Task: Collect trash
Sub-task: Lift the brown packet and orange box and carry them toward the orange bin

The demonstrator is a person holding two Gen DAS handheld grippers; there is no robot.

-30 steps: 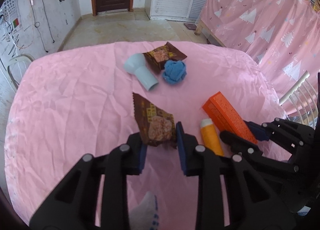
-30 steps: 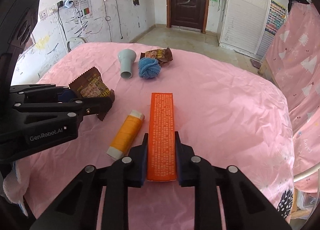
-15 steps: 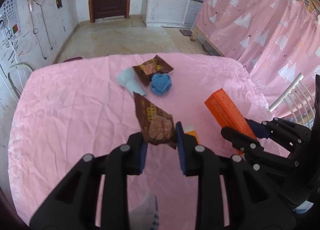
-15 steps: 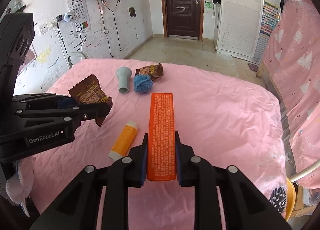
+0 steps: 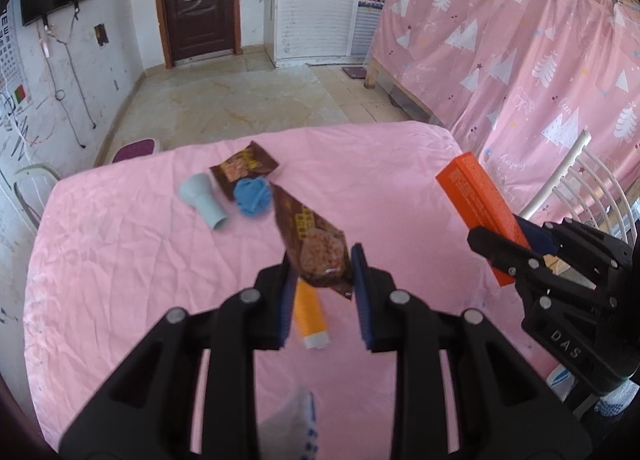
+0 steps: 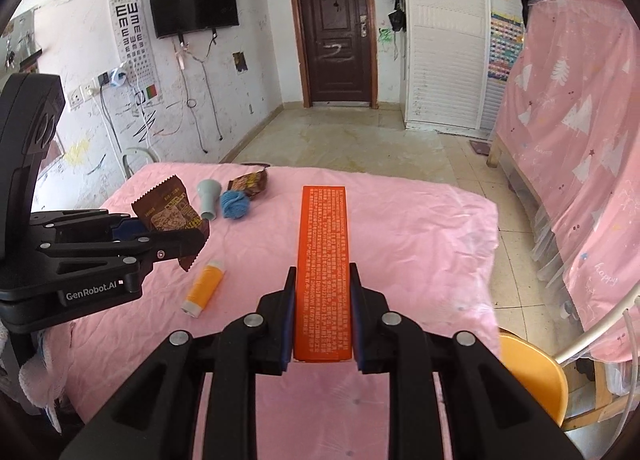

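Your left gripper sits at the left, its jaws clamped on a brown snack wrapper, which hangs in the air above the pink tablecloth and sticks up and away from the pads; in the right wrist view that same gripper reaches in from the left edge with the wrapper pinched at its tip. Lying on the cloth just below and beyond your left jaws is an orange tube with a white cap, untouched. Farther back on the table you have a pale blue funnel-shaped cup on its side, a blue yarn ball just beside it, and a second brown wrapper touching the ball on its far side. Moving right, your right gripper is closed tight on the near end of a long orange box, which points straight ahead along the fingers and is lifted off the cloth; from the left wrist view the box juts up at an angle from that gripper. At the far right a pink curtain with white trees hangs, and an orange chair seat shows beside the table's edge.
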